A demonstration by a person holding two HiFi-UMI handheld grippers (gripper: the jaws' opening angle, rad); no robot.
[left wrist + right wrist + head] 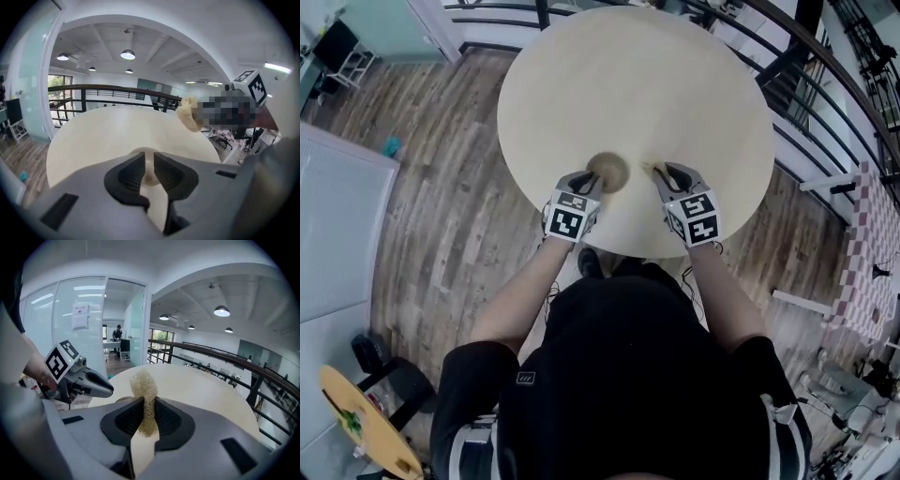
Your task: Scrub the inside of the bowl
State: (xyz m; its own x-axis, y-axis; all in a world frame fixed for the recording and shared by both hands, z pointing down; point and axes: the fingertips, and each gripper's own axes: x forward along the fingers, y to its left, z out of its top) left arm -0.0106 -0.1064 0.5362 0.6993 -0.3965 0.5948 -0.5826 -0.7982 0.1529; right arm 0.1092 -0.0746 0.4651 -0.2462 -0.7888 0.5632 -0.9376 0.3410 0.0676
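A small tan bowl (609, 169) sits near the front edge of the round pale table (675, 75). My left gripper (589, 178) is at the bowl's near-left side. In the left gripper view its jaws stand narrowly apart with the bowl's wall (149, 172) pinched between the pads. My right gripper (659, 172) hovers just right of the bowl, shut on a yellowish mesh scrubber (145, 385) that sticks up out of the jaws. The scrubber (189, 115) is above and to the right of the bowl, outside it. The left gripper (108, 390) and the bowl's edge (123, 399) show at left in the right gripper view.
A dark metal railing (806, 56) curves round the far and right sides of the table. Wood floor (441, 206) lies to the left, with a white panel (337, 234). A checked cloth (862, 253) hangs at right. A person stands far off behind glass (117, 336).
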